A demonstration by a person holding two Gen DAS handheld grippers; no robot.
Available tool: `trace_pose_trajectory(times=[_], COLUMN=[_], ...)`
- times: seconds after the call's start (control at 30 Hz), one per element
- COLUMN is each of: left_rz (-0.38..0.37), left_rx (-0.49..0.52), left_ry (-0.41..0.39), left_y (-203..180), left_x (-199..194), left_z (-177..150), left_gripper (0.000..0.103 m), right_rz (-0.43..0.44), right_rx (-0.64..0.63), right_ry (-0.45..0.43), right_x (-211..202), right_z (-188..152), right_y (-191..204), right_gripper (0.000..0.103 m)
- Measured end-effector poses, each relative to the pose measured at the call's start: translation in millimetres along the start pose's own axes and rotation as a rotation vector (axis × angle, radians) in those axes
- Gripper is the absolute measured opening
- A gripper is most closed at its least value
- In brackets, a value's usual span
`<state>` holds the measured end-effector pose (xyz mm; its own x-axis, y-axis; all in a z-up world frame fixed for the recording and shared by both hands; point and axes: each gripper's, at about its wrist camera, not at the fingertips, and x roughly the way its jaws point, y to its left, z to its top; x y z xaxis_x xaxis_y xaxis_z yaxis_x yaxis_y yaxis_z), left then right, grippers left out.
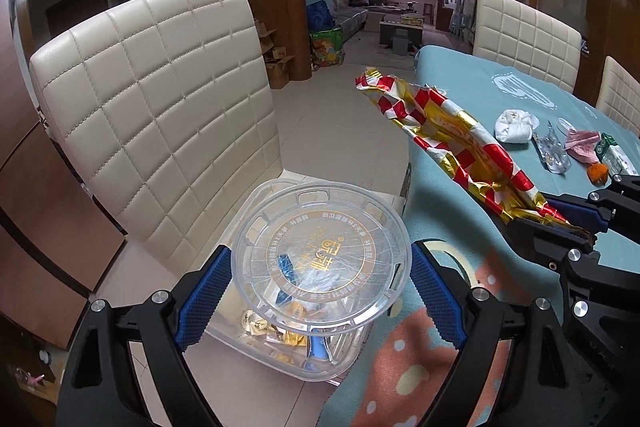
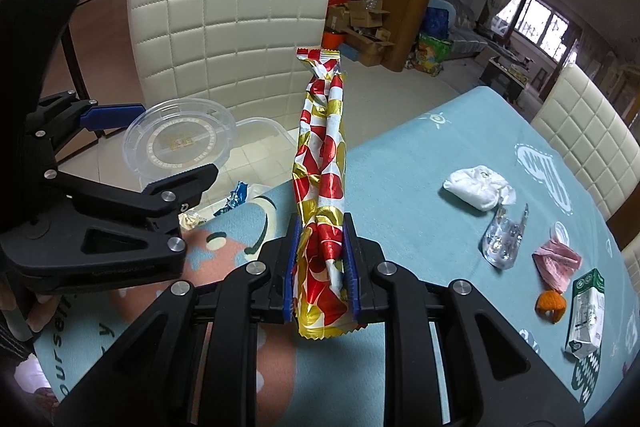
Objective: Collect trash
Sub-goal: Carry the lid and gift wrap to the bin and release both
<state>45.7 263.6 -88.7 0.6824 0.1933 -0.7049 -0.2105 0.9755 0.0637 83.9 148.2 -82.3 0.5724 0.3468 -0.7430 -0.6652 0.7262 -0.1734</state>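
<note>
The surface [image 2: 460, 147], under a blue cloth, carries leftover scraps: a white tissue wad [image 2: 478, 187], a clear blister pack [image 2: 502, 241], pink paper [image 2: 556, 261], a green carton [image 2: 584, 311]. Beside its edge a clear bin [image 1: 280, 339] sits on the cream chair [image 1: 152, 115], already holding wrappers. The left hand-held gripper [image 1: 320, 291] clamps the bin's round lid [image 1: 322, 259] across its 2 blue pads, above the bin. The right hand-held gripper [image 2: 320, 267] is closed on a long red-and-gold wrapper [image 2: 324, 163], near the bin. Risk (my reading): the lid covers much of the opening, so the stiff wrapper may snag and fall to the floor.
</note>
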Motion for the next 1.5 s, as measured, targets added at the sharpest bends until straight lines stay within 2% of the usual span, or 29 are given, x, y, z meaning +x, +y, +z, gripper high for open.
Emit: trace_pose_trajectory(times=[0.2,0.3,0.57,0.87,0.97,1.13,1.43,1.5], left_rz=[-0.028,-0.077,-0.156,-0.168,-0.12,-0.159,-0.153,-0.148], left_rx=[-0.011,-0.055,-0.155,-0.11,-0.081,-0.098,-0.107,-0.106], left_ry=[0.023,0.049,0.051,0.035,0.02,-0.001,0.023,0.023], left_y=[4,10,27,22,19,25,31,32], left_x=[11,17,23,21,20,18,26,26], left_z=[2,3,4,6,7,7,5,4], left_gripper=[0.086,0.087,0.087,0.087,0.087,0.087,0.088,0.091], right_rz=[0.0,-0.005,-0.005,-0.002,-0.002,0.001,0.006,0.007], right_rx=[-0.003,-0.007,0.007,-0.002,-0.003,-0.007,-0.012,-0.011], right_ry=[0.014,0.023,0.039,0.048,0.051,0.053,0.058,0.058], right_x=[7,9,16,21,23,25,29,29], right_z=[0,0,2,3,3,4,5,5], right_y=[3,2,-1,3,3,4,7,7], right_gripper=[0.022,0.023,0.023,0.023,0.023,0.023,0.023,0.023])
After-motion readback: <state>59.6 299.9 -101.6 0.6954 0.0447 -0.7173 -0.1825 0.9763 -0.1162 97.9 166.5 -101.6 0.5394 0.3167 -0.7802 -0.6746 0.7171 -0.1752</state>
